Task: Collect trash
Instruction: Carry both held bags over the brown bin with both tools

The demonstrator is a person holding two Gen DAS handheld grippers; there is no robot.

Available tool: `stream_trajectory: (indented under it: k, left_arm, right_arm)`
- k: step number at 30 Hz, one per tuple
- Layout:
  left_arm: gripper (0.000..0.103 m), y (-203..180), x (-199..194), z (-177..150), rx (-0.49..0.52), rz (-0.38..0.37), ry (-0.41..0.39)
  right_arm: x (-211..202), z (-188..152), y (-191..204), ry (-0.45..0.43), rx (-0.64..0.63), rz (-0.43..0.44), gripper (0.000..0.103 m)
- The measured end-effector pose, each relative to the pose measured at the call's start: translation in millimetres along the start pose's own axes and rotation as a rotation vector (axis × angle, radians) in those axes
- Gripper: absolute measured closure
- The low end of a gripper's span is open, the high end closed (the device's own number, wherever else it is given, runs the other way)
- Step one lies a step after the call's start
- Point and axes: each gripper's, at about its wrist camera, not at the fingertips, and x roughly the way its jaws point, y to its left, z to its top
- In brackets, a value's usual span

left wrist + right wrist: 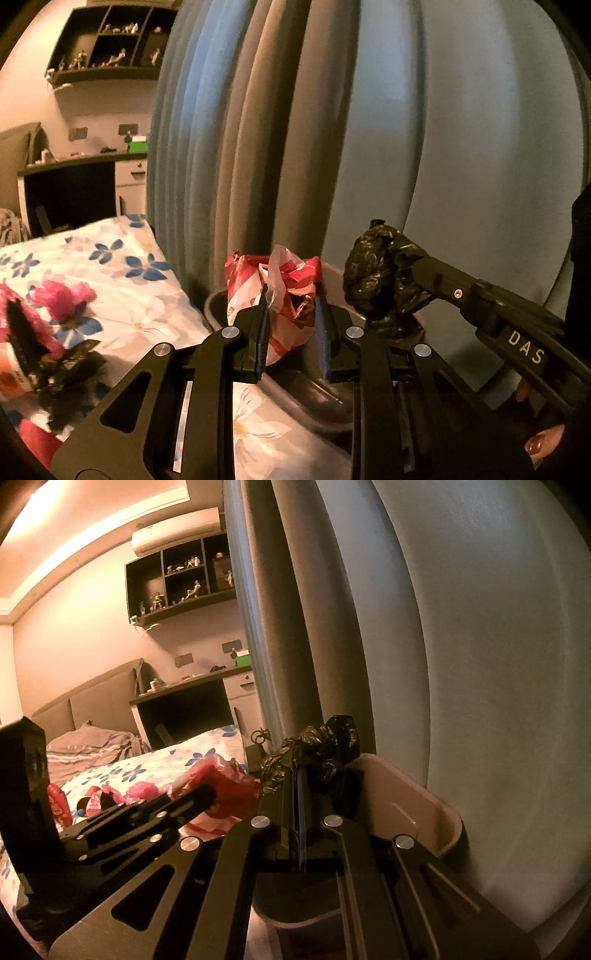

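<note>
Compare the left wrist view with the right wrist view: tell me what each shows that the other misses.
Only the left wrist view shows black scraps lying on the floral bedsheet and a hand's painted fingernails on the right gripper's handle.

Only the right wrist view shows the air conditioner, the bed's headboard and the bin's beige inner wall.

Both show the left gripper shut on the red and white plastic bag, the right gripper shut on the crumpled black bag, the bin, the grey curtain and the wall shelf of figurines.
</note>
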Motion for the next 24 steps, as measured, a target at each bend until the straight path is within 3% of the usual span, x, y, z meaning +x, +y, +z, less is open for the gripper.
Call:
stream_trajectory:
  k: [10, 22, 24]
  left_arm:
    - [0.082, 3, 30, -9, -0.015, -0.038, 0.032]
    - [0.08, 1, 38, -14, -0.027, -0.065, 0.053]
    - [0.075, 0, 38, -14, -0.026, -0.072, 0.053]
  right_arm:
    - [17, 0, -10, 0.024, 0.025, -0.001, 0.101]
    - [24, 1, -16, 0.043, 0.036, -0.01, 0.101]
    - [24, 2, -16, 0.045, 0.036, -0.013, 0.101]
